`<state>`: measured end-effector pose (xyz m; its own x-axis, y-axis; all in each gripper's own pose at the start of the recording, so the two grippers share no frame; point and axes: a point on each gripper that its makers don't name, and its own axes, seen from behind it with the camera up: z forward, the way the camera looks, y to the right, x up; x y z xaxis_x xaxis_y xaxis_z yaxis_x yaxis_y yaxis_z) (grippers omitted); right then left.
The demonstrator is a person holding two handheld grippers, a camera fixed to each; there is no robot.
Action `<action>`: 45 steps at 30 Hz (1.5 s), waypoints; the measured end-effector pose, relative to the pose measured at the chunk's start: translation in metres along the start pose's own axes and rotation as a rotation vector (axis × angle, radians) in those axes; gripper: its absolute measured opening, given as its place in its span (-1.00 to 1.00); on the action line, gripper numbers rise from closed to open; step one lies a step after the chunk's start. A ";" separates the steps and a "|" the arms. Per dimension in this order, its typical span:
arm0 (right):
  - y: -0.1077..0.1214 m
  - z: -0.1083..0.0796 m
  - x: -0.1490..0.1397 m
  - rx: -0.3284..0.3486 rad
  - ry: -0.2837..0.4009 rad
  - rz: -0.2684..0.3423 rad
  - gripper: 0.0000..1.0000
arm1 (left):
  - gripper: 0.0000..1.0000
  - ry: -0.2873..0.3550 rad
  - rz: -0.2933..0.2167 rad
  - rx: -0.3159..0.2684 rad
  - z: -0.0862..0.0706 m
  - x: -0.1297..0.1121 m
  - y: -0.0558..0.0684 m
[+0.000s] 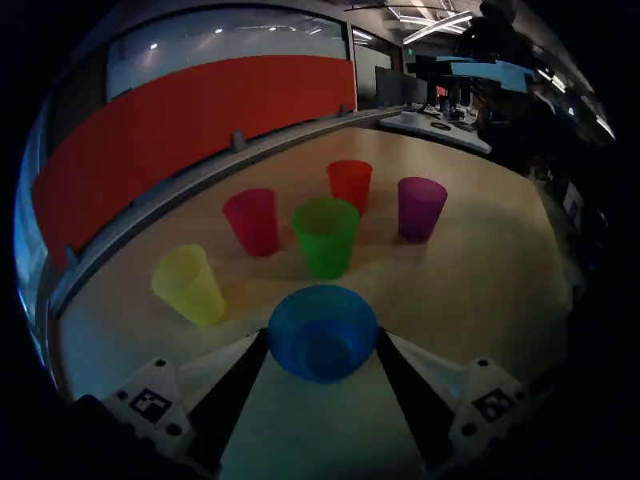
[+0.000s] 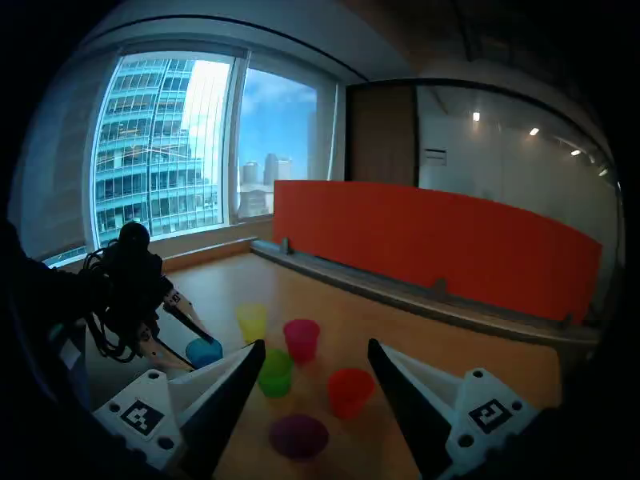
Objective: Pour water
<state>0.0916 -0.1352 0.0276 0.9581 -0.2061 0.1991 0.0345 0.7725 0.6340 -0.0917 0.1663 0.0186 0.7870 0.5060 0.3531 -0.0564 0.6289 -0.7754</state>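
The right gripper (image 2: 314,346) is hovering above a wooden table (image 2: 496,352), its jaws standing wide apart and gripping nothing. Below it, five cups are standing apart from each other: a yellow cup (image 2: 251,322), a pink cup (image 2: 302,338), a green cup (image 2: 274,373), a red cup (image 2: 350,392) and a purple cup (image 2: 298,436). Off to the left, the left gripper (image 2: 198,353) is holding a blue cup (image 2: 206,350) between its fingers. An orange screen (image 2: 440,240) is running along the table's far edge.

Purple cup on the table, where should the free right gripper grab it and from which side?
Grip the purple cup across its side wall just below the rim, coming in level from the side away from the orange cup. It stands upright, widening upward, so it likely won't slip down.
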 end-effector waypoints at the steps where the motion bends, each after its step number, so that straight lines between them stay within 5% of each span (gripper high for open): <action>1: 0.000 0.000 -0.001 0.000 0.000 0.001 0.98 | 0.94 -0.001 0.000 0.000 0.001 0.000 0.000; 27: 0.001 0.001 -0.005 0.000 -0.005 0.010 0.98 | 0.73 -0.008 -0.028 0.004 0.008 -0.001 -0.002; 45: -0.012 0.008 -0.001 0.015 -0.020 -0.008 0.99 | 0.73 0.130 -0.080 0.023 -0.022 0.037 -0.009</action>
<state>0.0876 -0.1488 0.0256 0.9518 -0.2248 0.2088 0.0381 0.7620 0.6465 -0.0482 0.1664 0.0275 0.8626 0.3737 0.3410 -0.0035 0.6785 -0.7346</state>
